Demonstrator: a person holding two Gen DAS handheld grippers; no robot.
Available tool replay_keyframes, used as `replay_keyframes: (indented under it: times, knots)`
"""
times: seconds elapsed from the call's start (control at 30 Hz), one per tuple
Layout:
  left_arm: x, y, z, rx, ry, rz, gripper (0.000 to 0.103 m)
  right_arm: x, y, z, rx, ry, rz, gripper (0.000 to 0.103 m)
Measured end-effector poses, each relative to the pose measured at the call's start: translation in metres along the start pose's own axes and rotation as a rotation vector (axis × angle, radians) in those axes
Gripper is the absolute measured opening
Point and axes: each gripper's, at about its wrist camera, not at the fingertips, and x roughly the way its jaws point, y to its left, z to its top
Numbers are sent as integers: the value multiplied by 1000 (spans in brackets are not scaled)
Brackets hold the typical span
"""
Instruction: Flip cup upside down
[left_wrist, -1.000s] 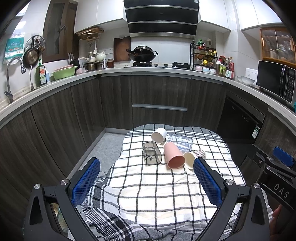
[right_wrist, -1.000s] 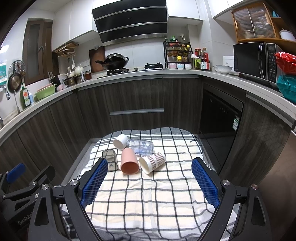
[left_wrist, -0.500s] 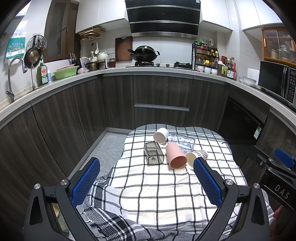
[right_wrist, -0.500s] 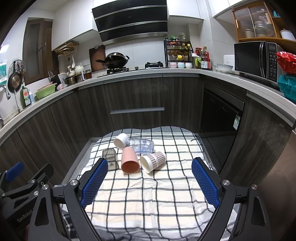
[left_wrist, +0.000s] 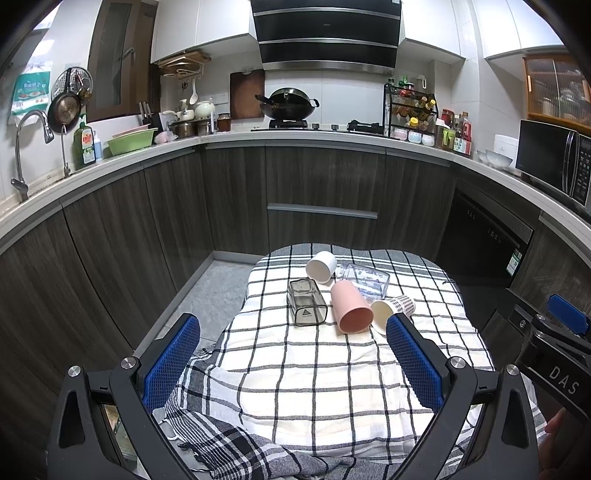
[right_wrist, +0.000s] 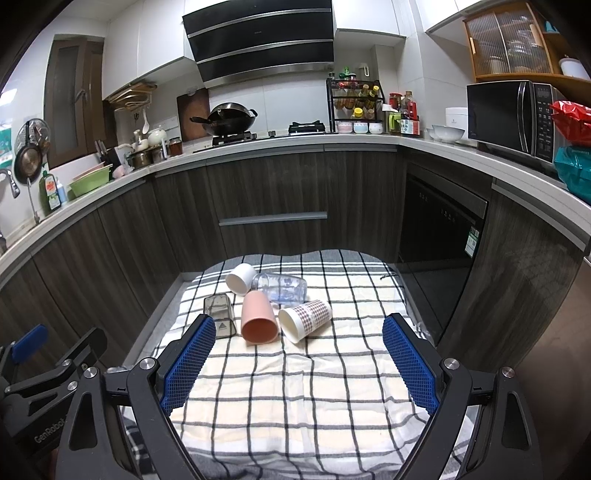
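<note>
Left wrist view shows nothing started yet — five cups, the pink cup (left_wrist: 351, 307) among them, lie on their sides mid-cloth on the checked tablecloth (left_wrist: 314, 373), well ahead of the left gripper (left_wrist: 291, 360) and right gripper (right_wrist: 295, 363), both spread wide and empty.

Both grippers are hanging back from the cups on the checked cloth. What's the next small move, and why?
Probably ease the right gripper forward toward the pink cup. Its jaws are open and empty, as are the left gripper's. All five cups lie on their sides, untouched; the pink cup is nearest, its mouth facing the cameras. The checked paper cup sits close to its right, so approach carefully.
</note>
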Motion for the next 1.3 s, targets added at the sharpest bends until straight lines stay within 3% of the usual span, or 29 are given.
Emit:
replay_keyframes:
  times: [0.83, 1.3]
  knots:
    - [21, -4, -2, 1, 33, -11, 103, 17, -4, -2, 5, 33, -2, 92]
    - [65, -5, 5, -17, 94, -7, 103, 63, -3, 3, -1, 121, -8, 92]
